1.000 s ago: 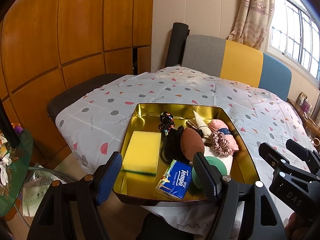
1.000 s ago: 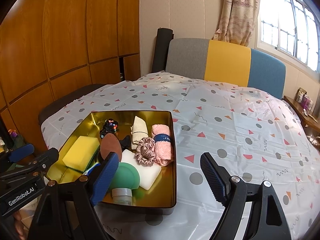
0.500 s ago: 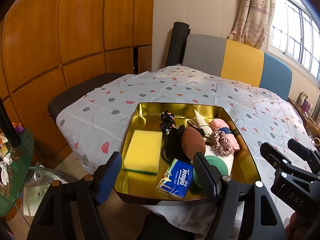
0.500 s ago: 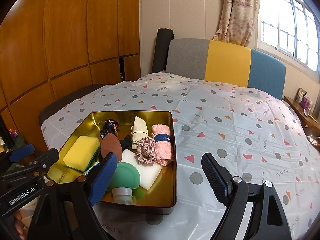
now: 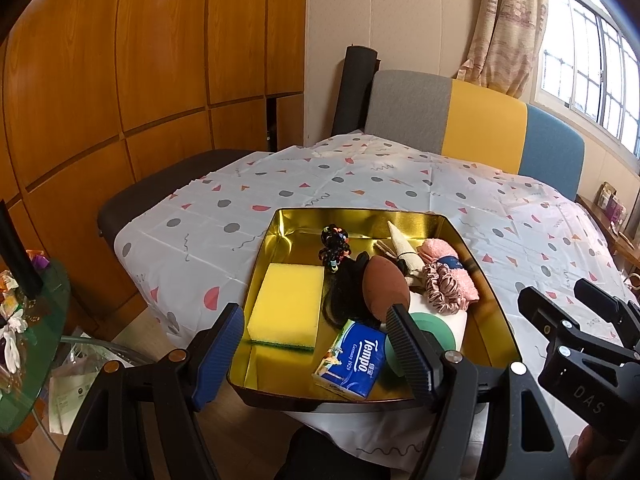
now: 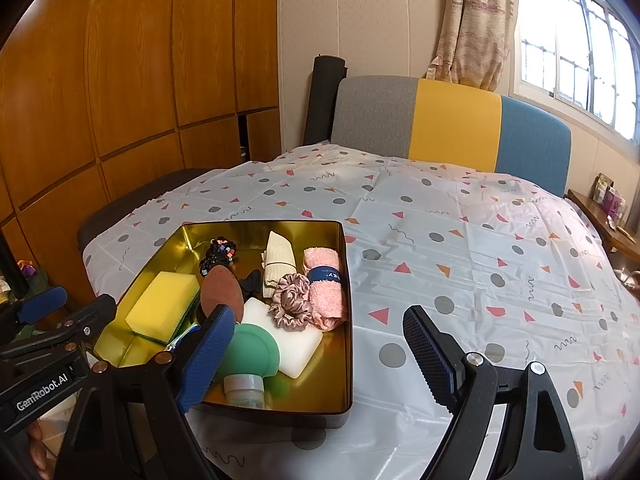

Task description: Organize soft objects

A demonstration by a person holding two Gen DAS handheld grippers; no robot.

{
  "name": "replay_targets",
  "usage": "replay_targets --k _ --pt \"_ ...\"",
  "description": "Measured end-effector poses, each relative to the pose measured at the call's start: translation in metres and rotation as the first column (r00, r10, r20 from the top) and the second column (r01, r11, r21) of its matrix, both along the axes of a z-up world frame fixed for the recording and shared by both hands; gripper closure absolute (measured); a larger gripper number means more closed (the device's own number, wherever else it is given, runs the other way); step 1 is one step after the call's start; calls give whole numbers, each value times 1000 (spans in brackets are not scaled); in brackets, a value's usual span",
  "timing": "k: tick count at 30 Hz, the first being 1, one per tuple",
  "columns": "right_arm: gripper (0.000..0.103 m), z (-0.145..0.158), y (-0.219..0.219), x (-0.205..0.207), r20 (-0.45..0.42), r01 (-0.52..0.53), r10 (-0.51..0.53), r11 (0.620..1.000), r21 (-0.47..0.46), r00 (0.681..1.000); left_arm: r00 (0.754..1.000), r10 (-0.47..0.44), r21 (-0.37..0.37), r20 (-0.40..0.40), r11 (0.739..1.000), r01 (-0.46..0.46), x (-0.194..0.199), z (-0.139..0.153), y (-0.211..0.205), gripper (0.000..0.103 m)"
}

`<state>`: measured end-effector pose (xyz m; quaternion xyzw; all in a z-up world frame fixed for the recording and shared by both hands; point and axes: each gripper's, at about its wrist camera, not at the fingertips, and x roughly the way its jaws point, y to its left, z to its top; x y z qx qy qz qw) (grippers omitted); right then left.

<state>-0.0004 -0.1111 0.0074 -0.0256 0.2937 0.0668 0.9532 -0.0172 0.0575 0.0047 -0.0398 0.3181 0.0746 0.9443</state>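
Little has shifted since earlier: both spread, empty tools, left tool [image 5: 316,350] and right tool [image 6: 316,354], hover before the gold rectangular tin [image 6: 347,280], lower-left, gathering soft items.

A tin [image 5: 360,216] full of soft things sits at the near corner of the covered tabletop [image 6: 460,248].

Inside the tin, the sponge [image 5: 288,304] lies at the left, with the tissue pack [image 5: 352,360] just to its right at the near wall. The beaded hair tie [image 5: 334,246] lies behind the sponge, towards the far wall. The egg-shaped puff [image 6: 222,294] stands mid-tin, before the rolled cloth [image 6: 278,260]. The rolled towel [image 6: 326,288] lies along the right wall, with the scrunchie [image 6: 292,300] touching its left side. The foam block [image 6: 288,336] lies before the scrunchie, and the squeeze bottle [image 6: 248,360] rests against the block at the near wall. A chair back [image 6: 448,124] stands behind the tabletop.
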Motion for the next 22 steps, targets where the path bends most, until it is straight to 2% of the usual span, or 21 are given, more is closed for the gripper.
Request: replay_targets --k 7,11,13,18,22 --pt "15 -1 0 0 0 1 -1 1000 1 1000 1000 13 23 13 1000 -13 -2 2 -2 28" --pt "15 -5 -2 1 -6 7 -7 1000 2 1000 999 -30 -22 35 999 31 -4 2 -2 29" --pt "15 -7 -3 2 -12 7 -7 1000 4 1000 998 -22 -18 52 1000 23 -4 2 -1 37" --pt "15 -10 -6 4 -20 18 -18 1000 8 1000 999 -26 -23 47 999 27 0 1 1 41" --pt "15 -11 -13 7 -27 36 -35 999 18 999 998 -38 -29 44 999 40 2 3 2 41"
